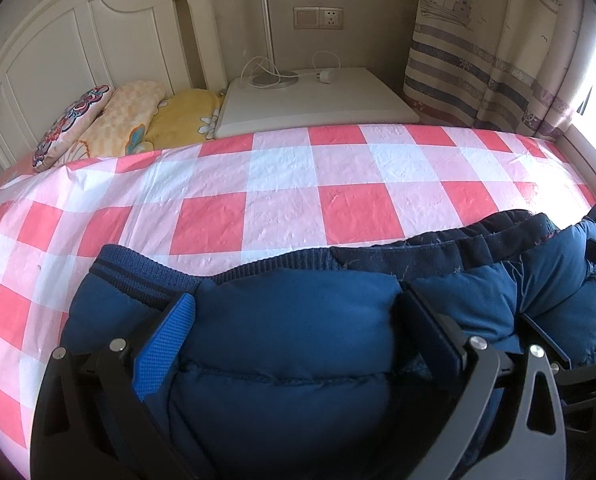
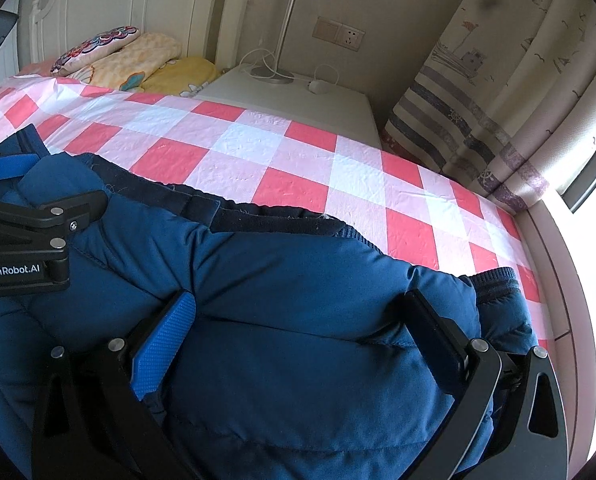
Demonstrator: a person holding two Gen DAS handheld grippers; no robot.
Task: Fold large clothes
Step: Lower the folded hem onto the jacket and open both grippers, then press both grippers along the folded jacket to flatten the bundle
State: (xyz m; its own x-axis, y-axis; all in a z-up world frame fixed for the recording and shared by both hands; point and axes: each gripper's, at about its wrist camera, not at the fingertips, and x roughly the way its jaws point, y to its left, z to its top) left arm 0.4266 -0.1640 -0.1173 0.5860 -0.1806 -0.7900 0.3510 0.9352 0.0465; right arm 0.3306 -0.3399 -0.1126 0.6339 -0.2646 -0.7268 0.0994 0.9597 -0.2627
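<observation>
Each claw, left claw [image 1: 294, 320] and right claw [image 2: 302, 320], spread wide around the puffy blue jacket [image 1: 290, 344], pushes it flat toward 12 o'clock on the checked bed [image 1: 282, 184].

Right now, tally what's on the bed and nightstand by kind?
Jacket: 1
Folded bedding: 3
Lamp: 1
Plug: 1
Total: 6
</observation>
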